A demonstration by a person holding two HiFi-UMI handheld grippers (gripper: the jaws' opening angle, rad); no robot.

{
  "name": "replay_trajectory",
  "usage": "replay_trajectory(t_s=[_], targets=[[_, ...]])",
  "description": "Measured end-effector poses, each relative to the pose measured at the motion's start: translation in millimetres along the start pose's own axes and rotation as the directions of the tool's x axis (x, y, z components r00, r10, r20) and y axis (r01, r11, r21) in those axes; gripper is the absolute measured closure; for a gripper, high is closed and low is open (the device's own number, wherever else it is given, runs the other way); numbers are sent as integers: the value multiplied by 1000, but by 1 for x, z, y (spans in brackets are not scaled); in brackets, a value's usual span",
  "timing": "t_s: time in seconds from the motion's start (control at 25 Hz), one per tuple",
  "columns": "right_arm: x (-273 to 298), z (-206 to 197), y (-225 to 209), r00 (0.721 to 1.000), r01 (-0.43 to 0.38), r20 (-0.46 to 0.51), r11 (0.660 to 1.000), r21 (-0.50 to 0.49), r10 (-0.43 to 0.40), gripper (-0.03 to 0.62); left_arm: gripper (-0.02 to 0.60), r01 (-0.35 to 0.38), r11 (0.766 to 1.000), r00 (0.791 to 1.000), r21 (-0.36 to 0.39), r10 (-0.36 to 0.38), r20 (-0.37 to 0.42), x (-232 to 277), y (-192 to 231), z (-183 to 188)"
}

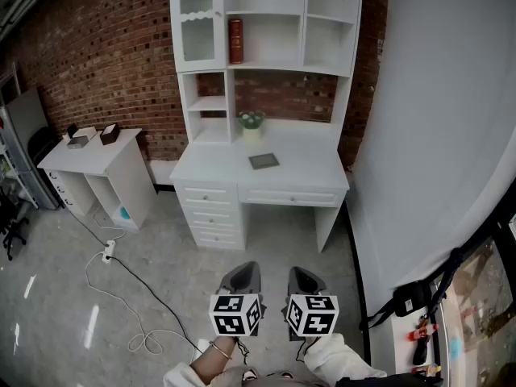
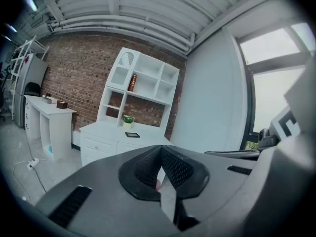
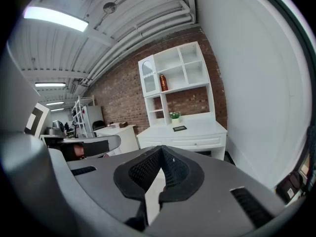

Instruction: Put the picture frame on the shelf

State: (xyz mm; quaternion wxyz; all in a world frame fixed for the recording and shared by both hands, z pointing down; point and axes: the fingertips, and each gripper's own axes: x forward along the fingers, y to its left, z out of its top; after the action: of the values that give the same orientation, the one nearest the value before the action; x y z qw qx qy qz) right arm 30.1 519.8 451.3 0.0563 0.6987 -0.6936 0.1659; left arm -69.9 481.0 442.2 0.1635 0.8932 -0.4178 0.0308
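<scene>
Nearest, the left gripper (image 1: 242, 274) and right gripper (image 1: 305, 277) are held side by side, both sets of jaws closed on nothing, likely because the desk (image 1: 310, 168) is still well apart. The frame (image 1: 264, 160) is laid flat there, near a plant (image 1: 251, 122). Above, a red cylinder (image 1: 235, 41) is kept in one shelf (image 1: 266, 65) compartment.

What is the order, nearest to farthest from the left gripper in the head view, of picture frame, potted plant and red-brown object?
1. Picture frame, flat on the desk.
2. Potted plant, behind it.
3. Red-brown object, on the upper shelf.
</scene>
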Motion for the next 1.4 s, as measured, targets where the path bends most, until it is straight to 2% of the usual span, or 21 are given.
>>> replay_trajectory(t_s=[0.32,0.68,1.04,1.24,1.4], targets=[[11,-2,4,1000,3,-6,1000,-3,-3,571,575,5,1000,1000,2,-5,-2,5,12,1],[34,-1,21,1000,22,4,998,62,-22,571,575,26,999,1000,26,-26,-12,7,40,8],[44,-20,25,997,63,-40,994,87,-60,571,575,36,999,998,2,-36,-46,11,61,-6],[64,-21,16,997,69,-48,994,90,-65,571,575,28,1000,998,-5,-28,-58,28,70,-14],[92,-13,10,998,48,-49,995,90,-44,571,574,12,1000,999,-6,-13,-52,52,81,-6]])
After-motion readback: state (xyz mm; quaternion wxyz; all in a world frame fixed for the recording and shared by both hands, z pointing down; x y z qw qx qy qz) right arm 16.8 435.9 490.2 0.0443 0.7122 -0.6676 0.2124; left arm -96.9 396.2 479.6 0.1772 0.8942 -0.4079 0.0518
